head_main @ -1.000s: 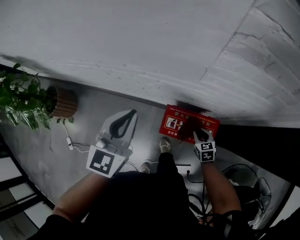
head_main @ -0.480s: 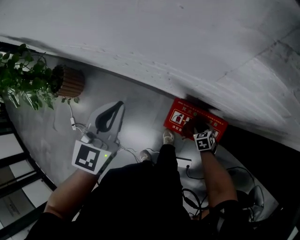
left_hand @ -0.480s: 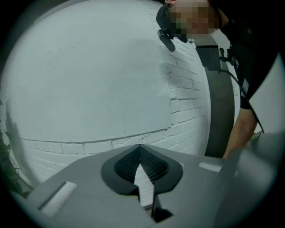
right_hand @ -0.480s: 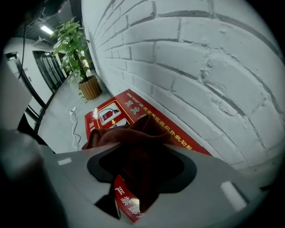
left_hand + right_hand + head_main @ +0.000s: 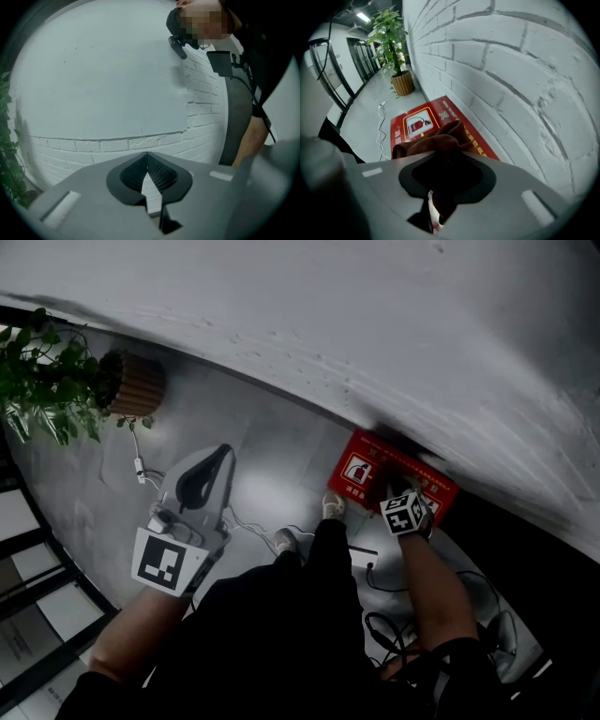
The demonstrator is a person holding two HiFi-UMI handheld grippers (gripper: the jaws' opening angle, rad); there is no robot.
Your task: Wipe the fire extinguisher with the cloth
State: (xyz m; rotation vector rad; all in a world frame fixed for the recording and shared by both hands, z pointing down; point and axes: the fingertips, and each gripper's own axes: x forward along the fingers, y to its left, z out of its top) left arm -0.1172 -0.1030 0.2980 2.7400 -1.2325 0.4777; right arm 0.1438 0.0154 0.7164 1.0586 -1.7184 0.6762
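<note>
While the right gripper [image 5: 446,164] points down at the red fire extinguisher box [image 5: 401,136], its jaws have just been closing, and they are clamped on the brown cloth [image 5: 436,140]. The cloth bunches up past the jaw tips, over the lid of the box; whether it touches the lid cannot be told. The box lies on the grey floor [image 5: 272,493], right against the white brick wall [image 5: 511,70]. The left gripper [image 5: 146,157] is well apart from the box, jaws together and nothing between them. A potted plant [image 5: 47,381] stands farther along the wall.
</note>
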